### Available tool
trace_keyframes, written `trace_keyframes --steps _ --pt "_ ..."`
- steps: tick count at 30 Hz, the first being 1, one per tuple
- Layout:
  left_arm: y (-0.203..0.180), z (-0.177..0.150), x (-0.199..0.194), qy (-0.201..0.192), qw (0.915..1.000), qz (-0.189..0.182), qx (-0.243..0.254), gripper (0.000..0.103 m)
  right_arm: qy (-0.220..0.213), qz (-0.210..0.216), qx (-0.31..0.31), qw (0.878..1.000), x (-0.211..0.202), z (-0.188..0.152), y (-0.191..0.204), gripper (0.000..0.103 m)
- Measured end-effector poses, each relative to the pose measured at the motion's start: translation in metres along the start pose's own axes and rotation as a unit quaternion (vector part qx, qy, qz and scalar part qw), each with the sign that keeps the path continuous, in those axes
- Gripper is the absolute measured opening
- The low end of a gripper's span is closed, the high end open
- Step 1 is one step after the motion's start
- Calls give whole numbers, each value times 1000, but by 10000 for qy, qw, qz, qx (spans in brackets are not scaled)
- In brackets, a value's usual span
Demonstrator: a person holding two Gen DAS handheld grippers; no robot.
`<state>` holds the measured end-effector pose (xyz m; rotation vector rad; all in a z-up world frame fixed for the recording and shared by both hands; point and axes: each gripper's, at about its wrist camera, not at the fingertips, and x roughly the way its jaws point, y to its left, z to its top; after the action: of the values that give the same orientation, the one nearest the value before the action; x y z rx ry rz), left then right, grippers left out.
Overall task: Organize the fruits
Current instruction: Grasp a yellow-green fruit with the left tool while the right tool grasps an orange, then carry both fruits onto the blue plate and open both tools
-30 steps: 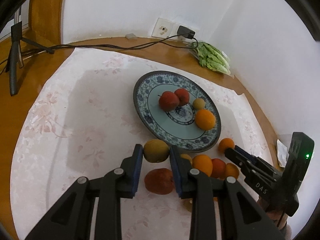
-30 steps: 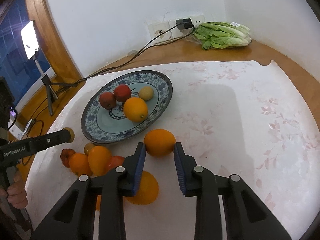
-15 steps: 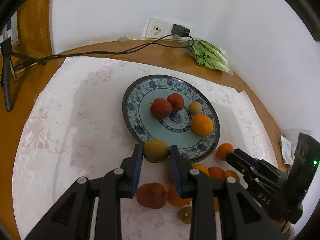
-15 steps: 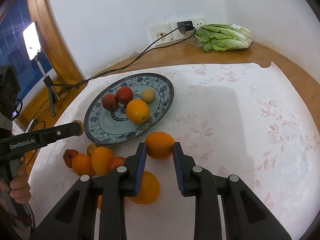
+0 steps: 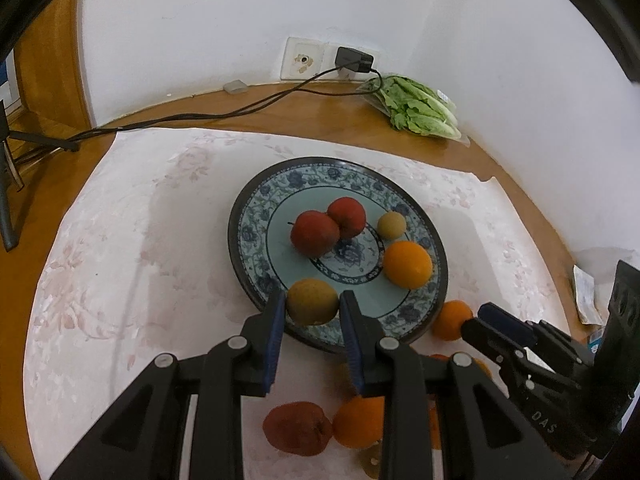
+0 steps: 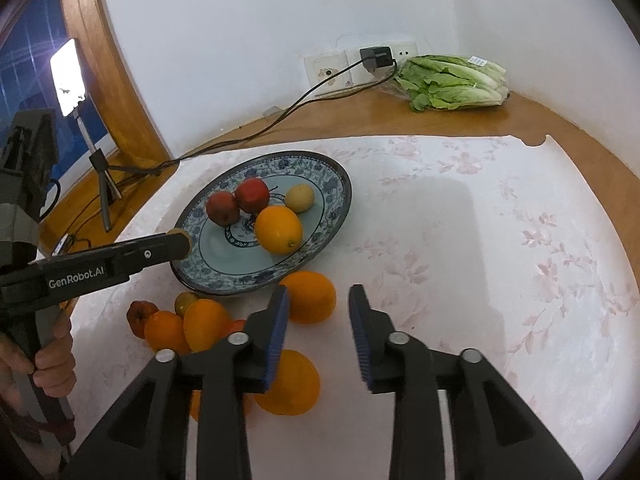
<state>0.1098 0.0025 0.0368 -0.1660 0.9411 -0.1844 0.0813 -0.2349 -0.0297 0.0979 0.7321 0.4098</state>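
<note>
My left gripper (image 5: 313,306) is shut on a yellow-brown pear (image 5: 312,301) and holds it over the near rim of the blue patterned plate (image 5: 276,200). The plate holds two red apples (image 5: 314,233), a small yellow fruit (image 5: 392,224) and an orange (image 5: 408,264). My right gripper (image 6: 317,312) is open and empty, just right of an orange (image 6: 310,297) that lies on the cloth by the plate (image 6: 320,176). More oranges (image 6: 200,324) and a dark red fruit (image 6: 138,314) lie in a heap at the near left. The left gripper's tip with the pear (image 6: 180,240) shows over the plate edge.
A bagged lettuce (image 6: 452,82) lies at the back by the wall sockets (image 6: 376,60), with a cable (image 6: 280,120) running left across the wooden table. A lamp on a tripod (image 6: 98,168) stands at the far left. A white flowered cloth (image 6: 480,240) covers the table.
My left gripper has carried the pear up and forward from the cloth to above the plate rim. My right gripper has opened and drawn slightly away from the orange it was around.
</note>
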Motion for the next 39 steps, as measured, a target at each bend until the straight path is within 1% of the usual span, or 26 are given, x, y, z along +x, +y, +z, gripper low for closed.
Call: trace_keyframes --steps 4,7,13,23,25,27,34,39 --pt "1 2 4 -11 10000 26 10 29 144 99 -106 9998 6 1 4 40" --pt "3 4 9 11 10000 13 -19 29 219 132 -166 9995 12 0 9 41" --pt "3 7 20 53 10000 45 61 29 247 49 -300 9992 16 0 14 41" --pt "2 11 32 -40 9996 100 249 29 297 75 -183 9994 17 1 5 41" --pt "2 11 31 -67 9995 117 282 29 306 102 -140 9994 17 0 4 39" --pt "1 10 31 -91 9993 131 326 29 335 160 -101 9993 18 0 4 32" --pt "2 10 31 -95 9995 90 287 29 325 65 -115 9994 18 0 6 32" --pt "2 10 31 -96 9995 93 291 29 154 3 -87 9998 9 12 3 32"
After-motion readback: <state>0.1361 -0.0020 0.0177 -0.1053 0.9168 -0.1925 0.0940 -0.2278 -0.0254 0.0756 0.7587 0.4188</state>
